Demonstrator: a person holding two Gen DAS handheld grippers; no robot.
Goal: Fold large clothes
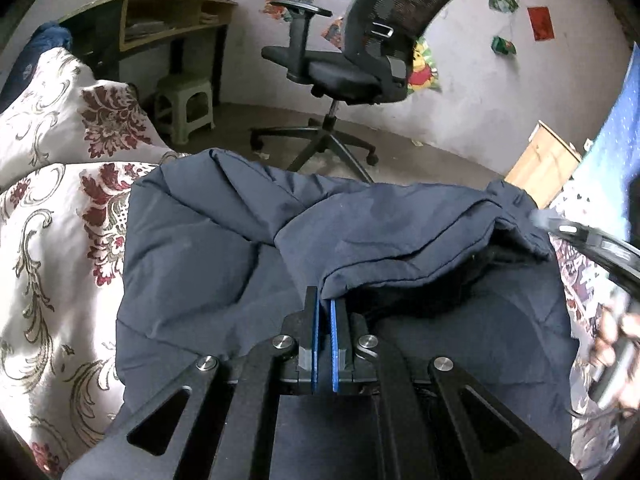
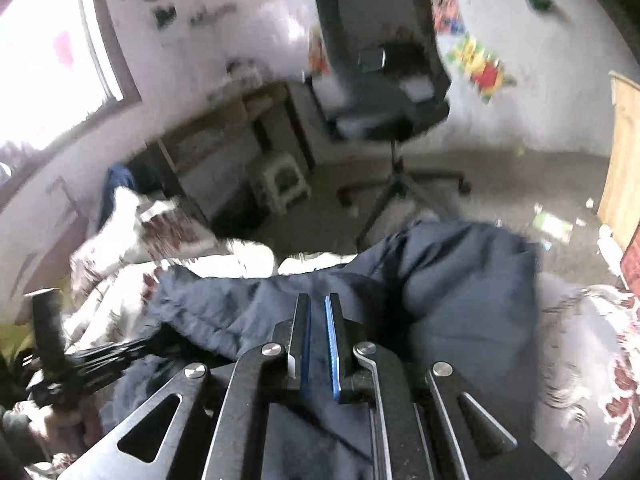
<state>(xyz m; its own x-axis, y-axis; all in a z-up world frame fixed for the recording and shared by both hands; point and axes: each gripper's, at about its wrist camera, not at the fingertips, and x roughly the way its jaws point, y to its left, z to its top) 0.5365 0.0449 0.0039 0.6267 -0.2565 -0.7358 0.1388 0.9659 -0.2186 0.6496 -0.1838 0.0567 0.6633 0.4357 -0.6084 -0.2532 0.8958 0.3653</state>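
A large dark navy padded jacket lies on the floral bedspread. One part of it is folded over from the right, and its edge hangs just past my left gripper's tips. My left gripper has its blue pads almost together, with the jacket edge at the tips. In the blurred right wrist view the jacket lies under and ahead of my right gripper, whose jaws stand narrowly apart with dark cloth between them. The right gripper shows in the left wrist view, and the left gripper in the right wrist view.
A black office chair stands on the floor beyond the bed. A wooden desk and a small plastic stool are at the back left. A pillow lies on the left. A wooden board leans at the right.
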